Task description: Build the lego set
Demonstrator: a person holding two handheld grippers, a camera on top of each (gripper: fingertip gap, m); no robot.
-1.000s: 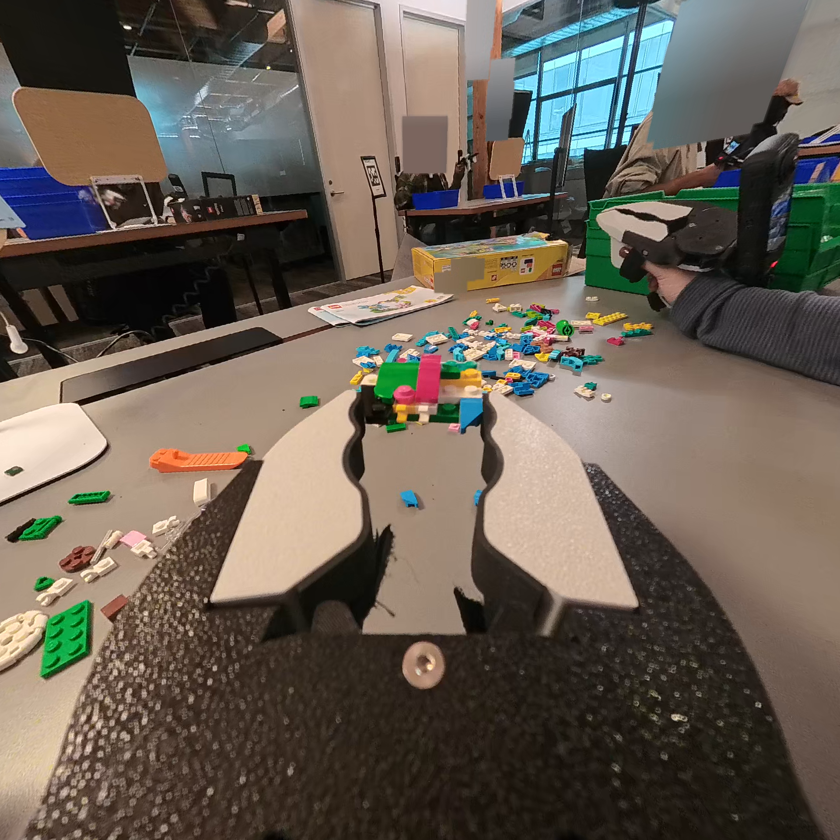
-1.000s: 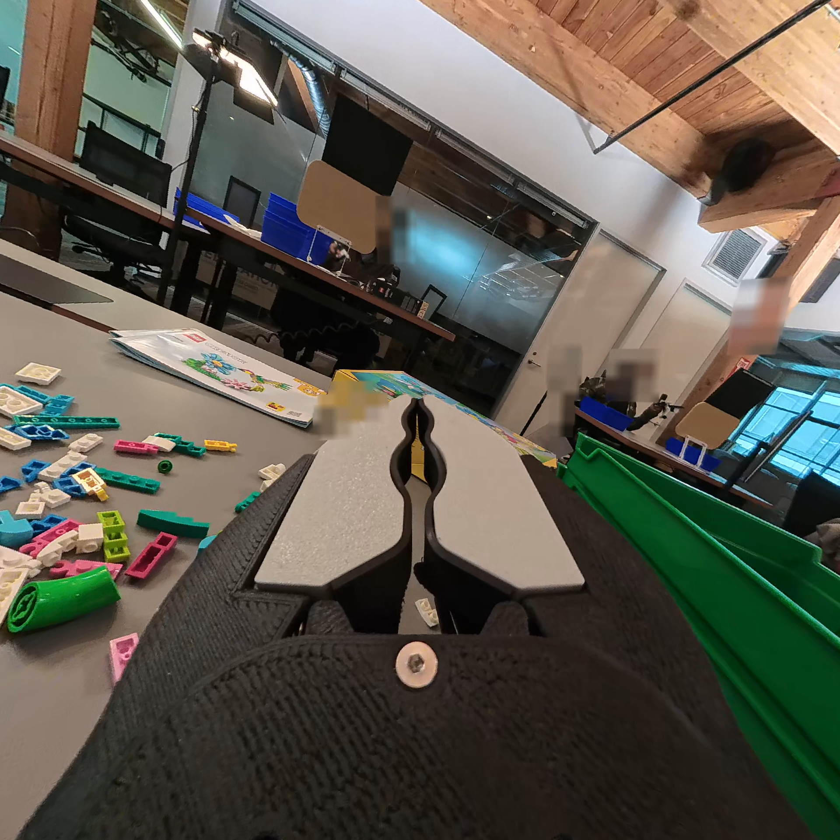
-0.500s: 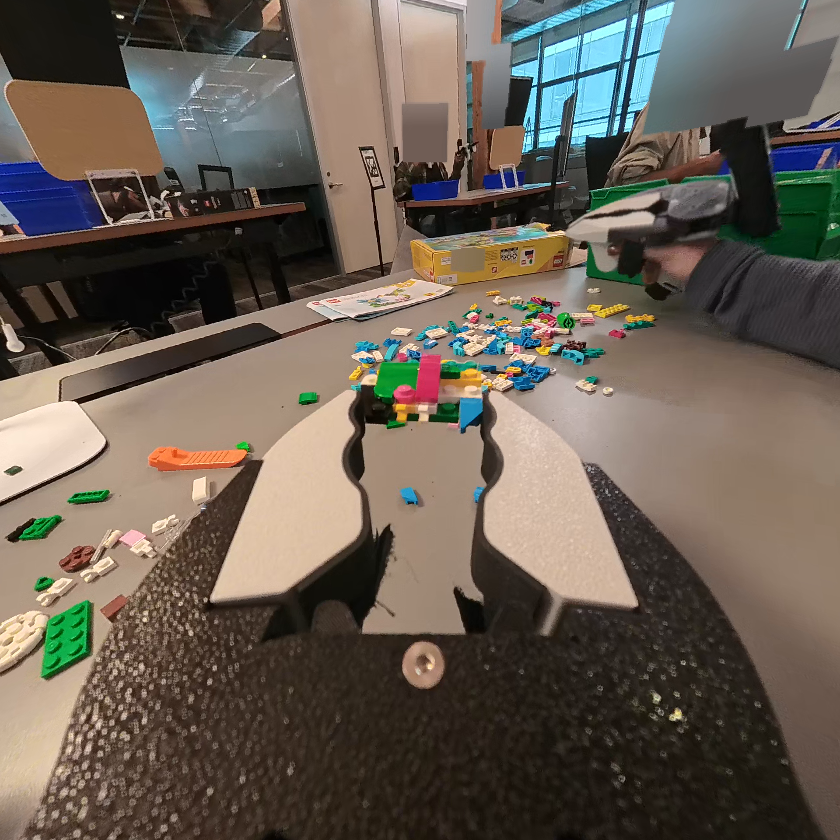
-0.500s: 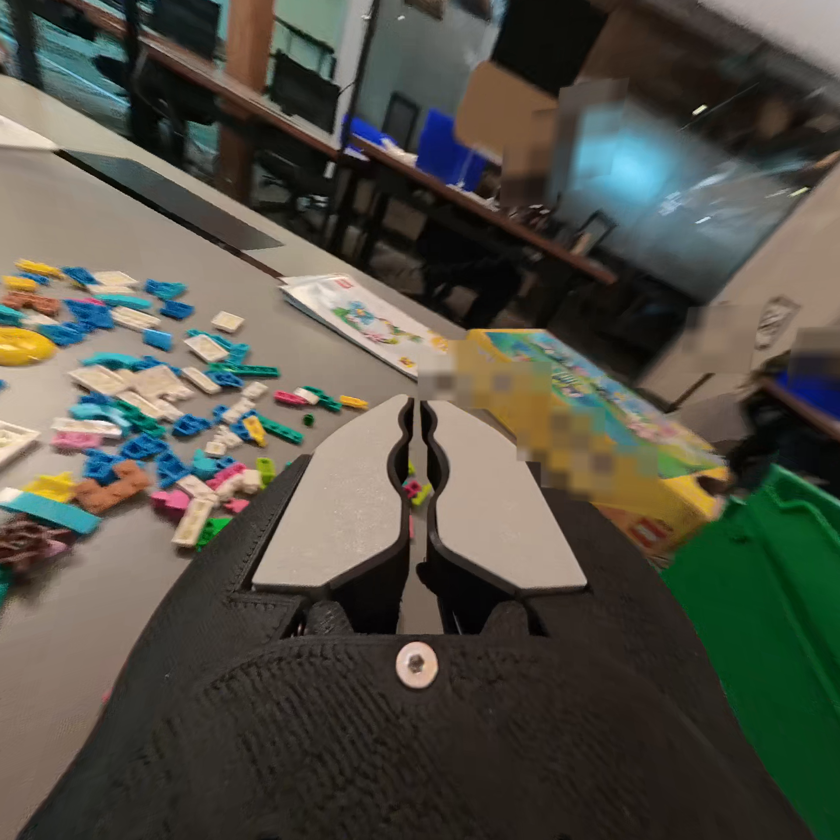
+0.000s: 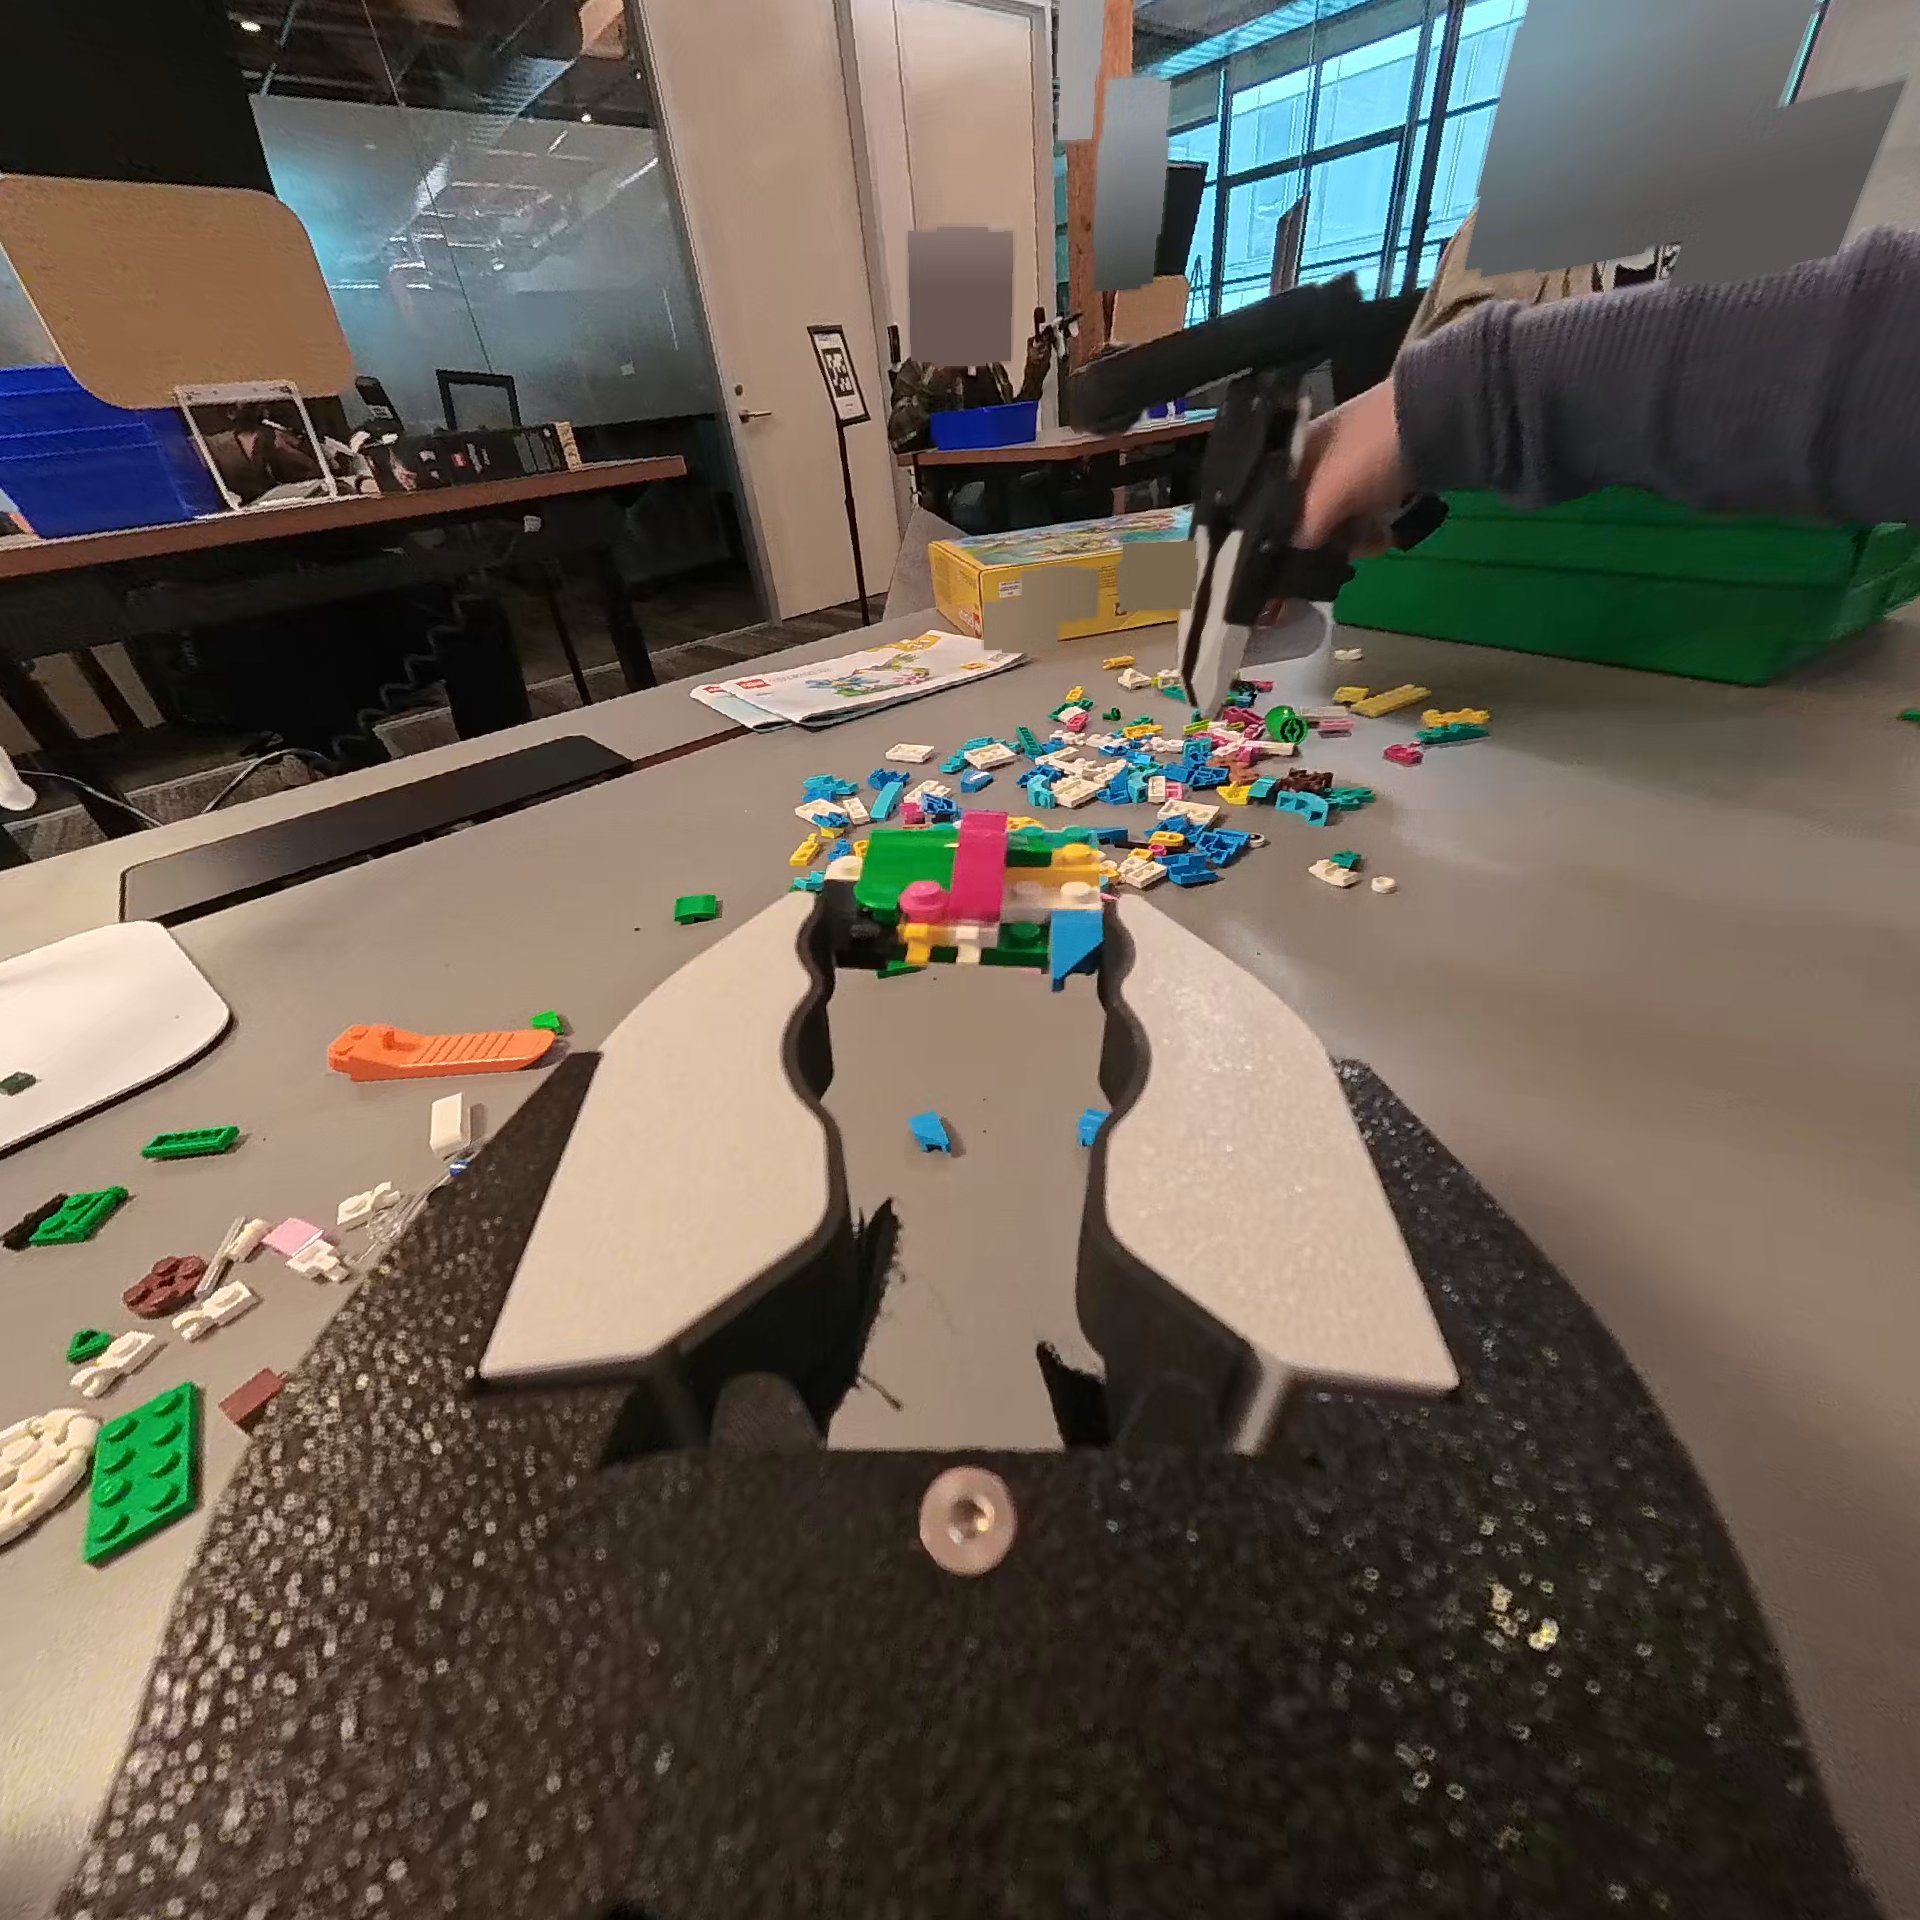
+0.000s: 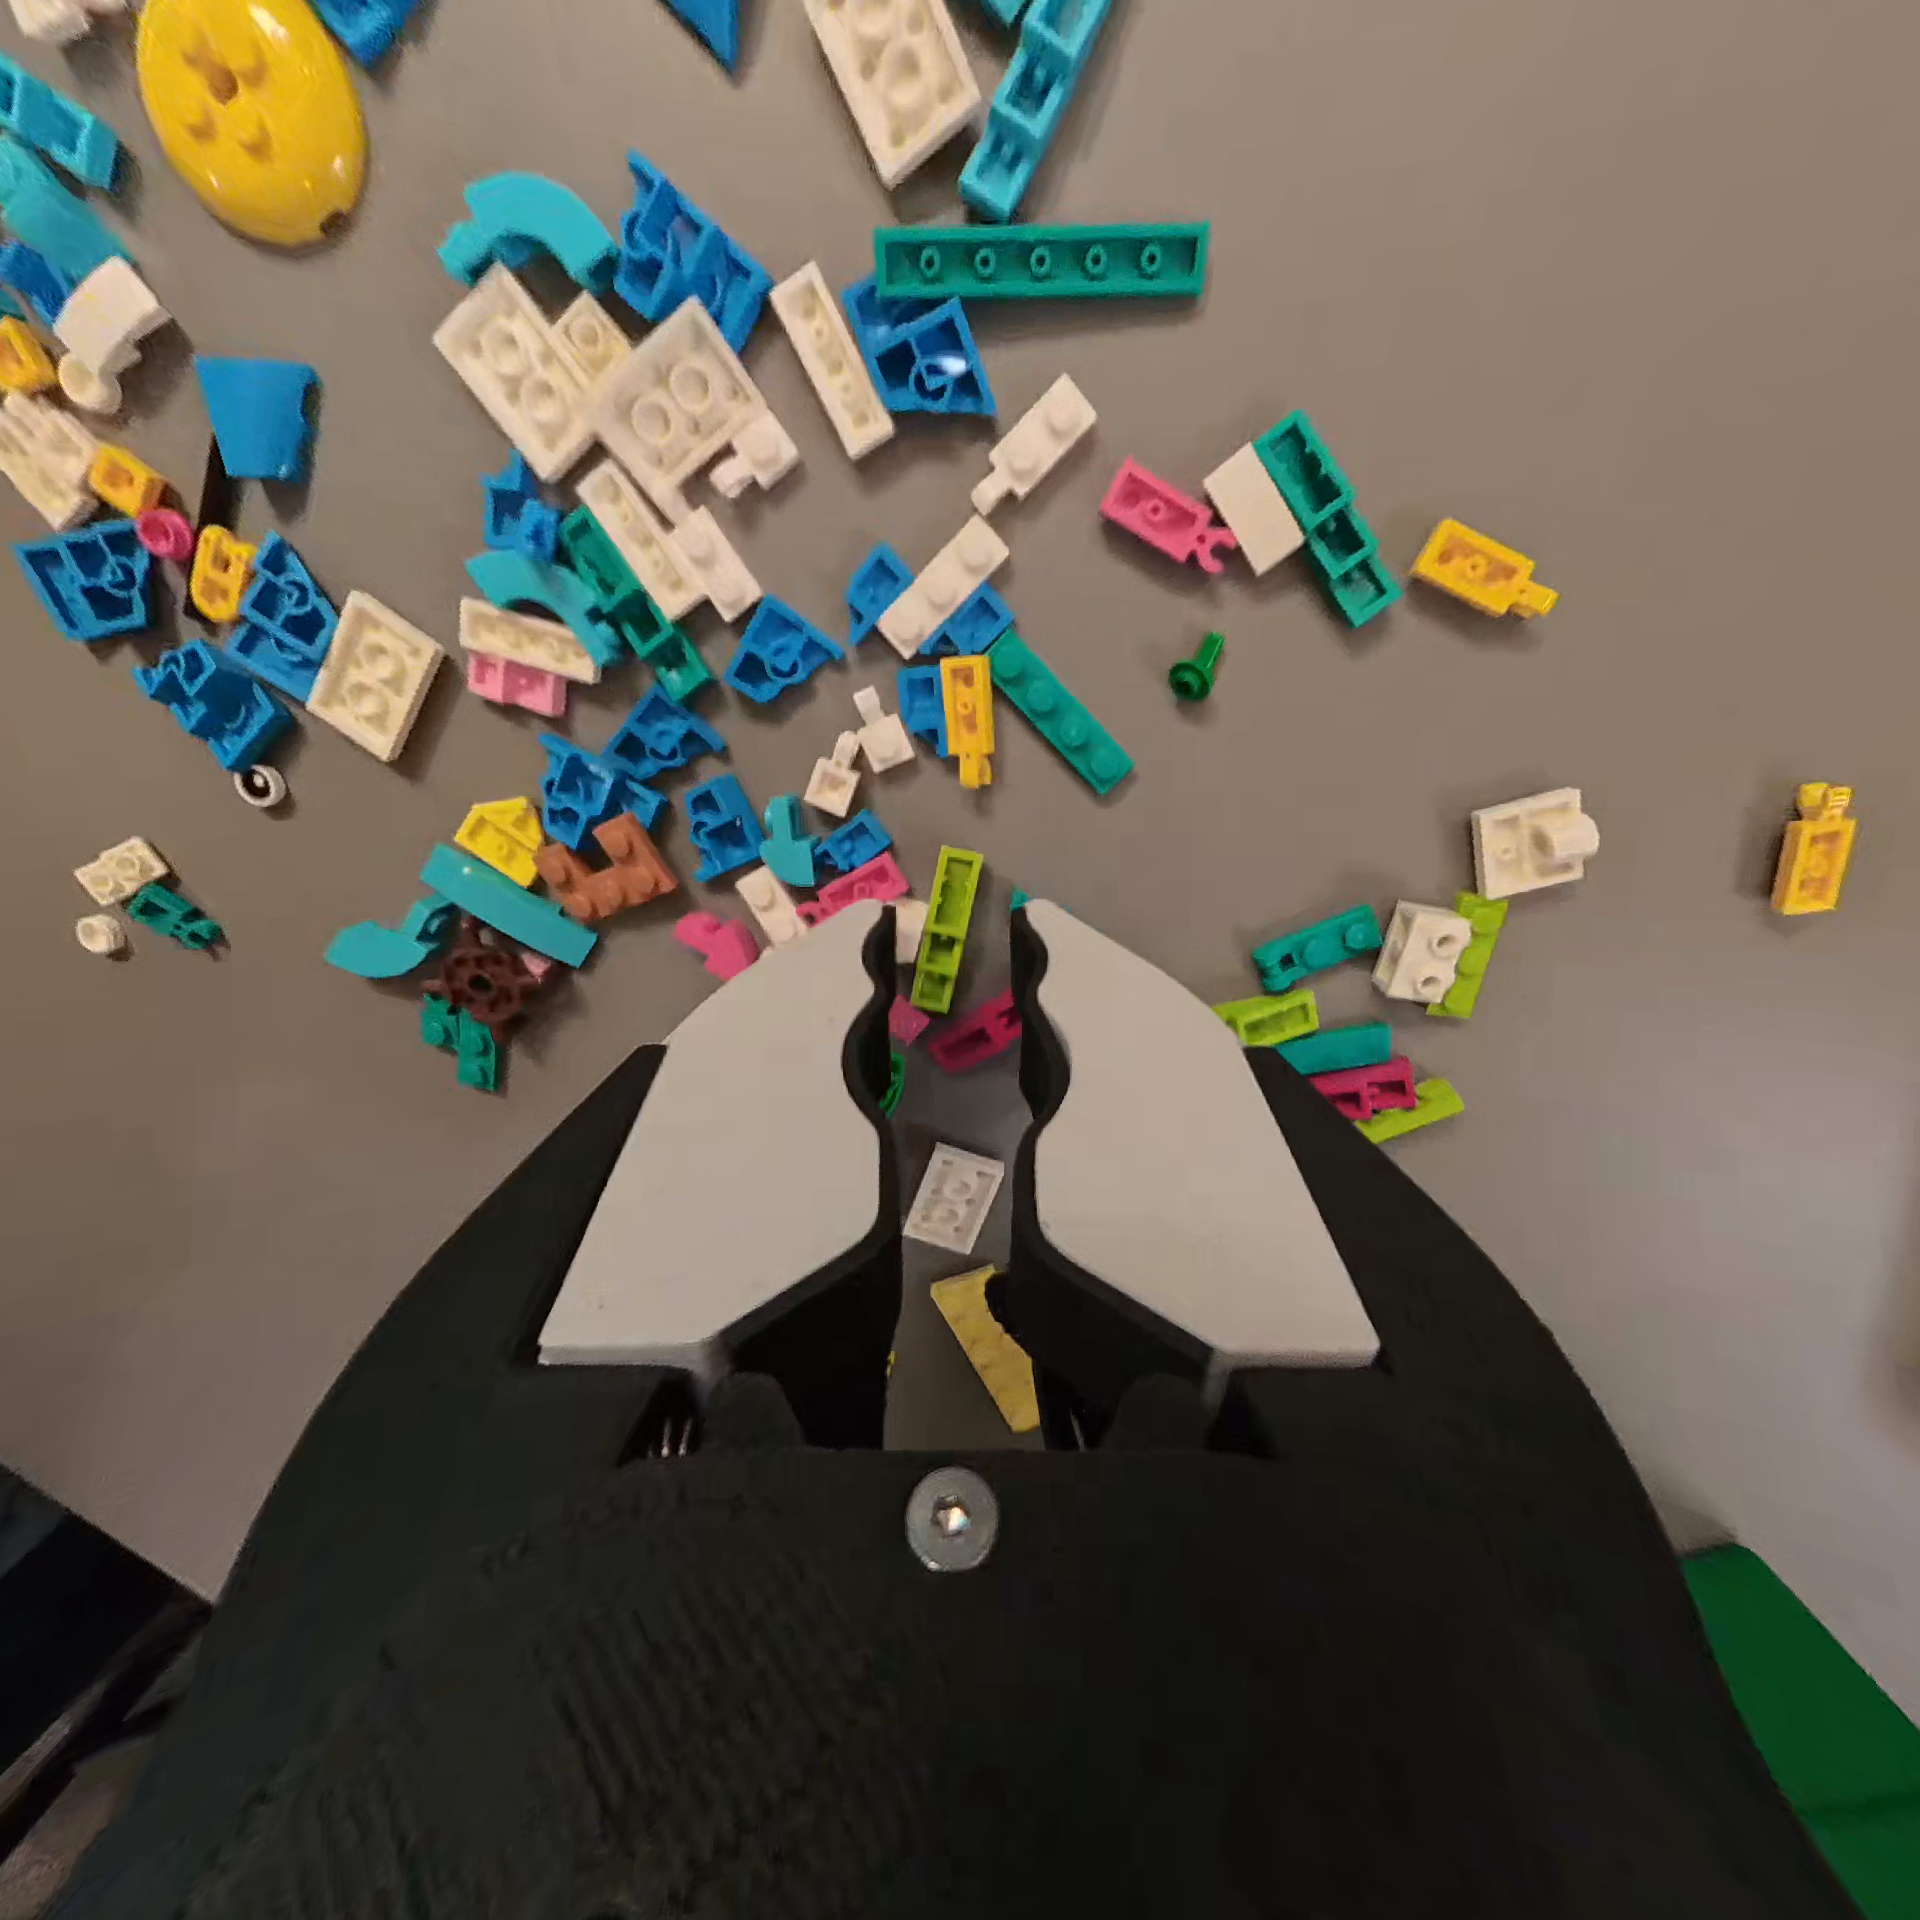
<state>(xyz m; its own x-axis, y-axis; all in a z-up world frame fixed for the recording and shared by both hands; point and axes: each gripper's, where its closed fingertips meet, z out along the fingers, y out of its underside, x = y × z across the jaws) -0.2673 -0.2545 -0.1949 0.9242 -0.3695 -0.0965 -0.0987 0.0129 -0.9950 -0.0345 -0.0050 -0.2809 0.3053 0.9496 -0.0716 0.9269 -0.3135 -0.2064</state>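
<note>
On the grey worktop (image 5: 1558,1039) the left gripper (image 5: 964,925) holds the half-built lego model (image 5: 971,899) between its two fingers (image 5: 717,1091), which are clamped on the sides of it. The model is a small block of green, pink, white, yellow and blue pieces, and it seems to be lifted a little above the surface, but from this angle I cannot be sure. Behind it lies the pile of loose bricks (image 5: 1122,764), and farther back an instruction booklet (image 5: 852,681), a yellow box (image 5: 1049,587) and a green bin (image 5: 1621,582). To the left of the gripper lie an orange brick separator (image 5: 436,1049) and a flat green plate (image 5: 140,1470).

The right gripper (image 6: 948,920) points down over the loose bricks, in the hand (image 5: 1340,478) of a person with a grey sleeve (image 5: 1662,384). Its fingers are a little apart and hold nothing. A lime green brick (image 6: 948,928) lies on the worktop just between the fingertips, and I cannot tell if they touch it. A white plate (image 6: 954,1195) and a yellow piece (image 6: 987,1340) lie under the gap nearer to the camera. A long teal plate (image 6: 1039,260) and a round yellow piece (image 6: 249,114) lie at the far side of the pile.
</note>
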